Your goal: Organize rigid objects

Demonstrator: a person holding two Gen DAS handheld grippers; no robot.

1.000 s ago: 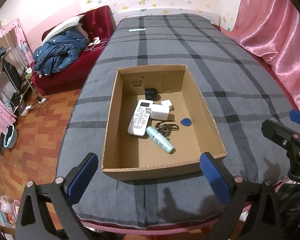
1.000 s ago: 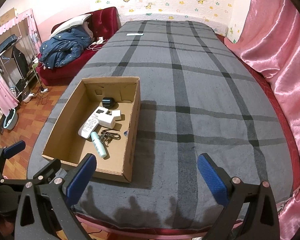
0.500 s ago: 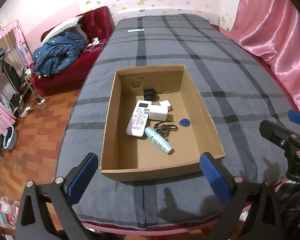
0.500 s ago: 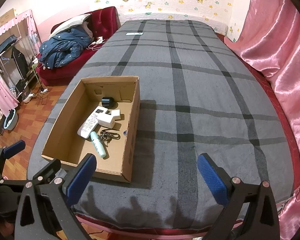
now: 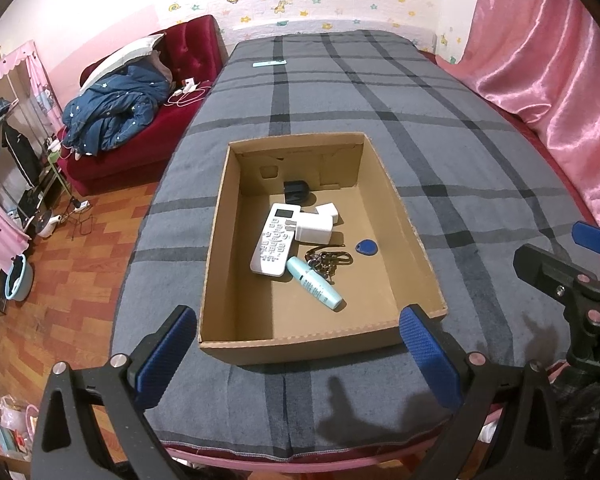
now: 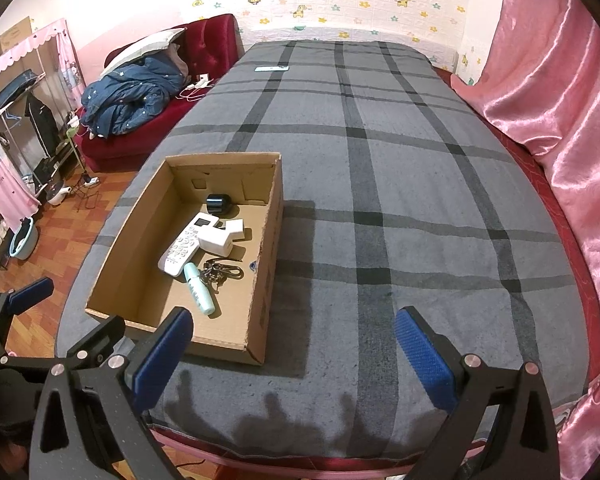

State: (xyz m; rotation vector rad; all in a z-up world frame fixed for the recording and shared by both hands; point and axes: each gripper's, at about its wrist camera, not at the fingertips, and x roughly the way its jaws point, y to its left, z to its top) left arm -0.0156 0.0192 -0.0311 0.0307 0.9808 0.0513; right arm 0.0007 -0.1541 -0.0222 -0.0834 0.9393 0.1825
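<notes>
Box [image 5: 236, 264] of small hard goods sits on the grey plaid bed [image 6: 400, 184], at twelve o'clock from my left gripper [image 5: 298, 354] and at ten o'clock from my right gripper [image 6: 294, 354]. Both grippers hang wide and empty short of the bed's near edge, blue pads [image 5: 426, 350] well apart, nothing between them.

Inside the box, a white remote [image 5: 275, 245] lies near the centre, with a white charger [image 5: 314, 228] resting against its upper end at two o'clock and a smaller white block [image 5: 327, 211] touching the charger. A black cylinder [image 5: 297, 191] stands near the far wall at twelve o'clock. A mint tube [image 5: 314, 288] lies slanted at five o'clock from the remote, its top end by a key bunch [image 5: 329, 260]; a blue fob [image 5: 366, 246] lies apart at three o'clock.

I judge all of it light and stiff. The remote looks easiest across its narrow width at mid-length, clear of the charger. The tube is round and smooth, so it may roll or squirt out; I would close on it across the middle, square to its axis. The charger's flat faces should give a sure hold. The keys are loose and will dangle and shift, so the ring or clip is the place to pinch. The fob is thin and flat on cardboard, likely the hardest to get a finger under. Cardboard walls are low but will crowd a wide jaw near the sides.
</notes>
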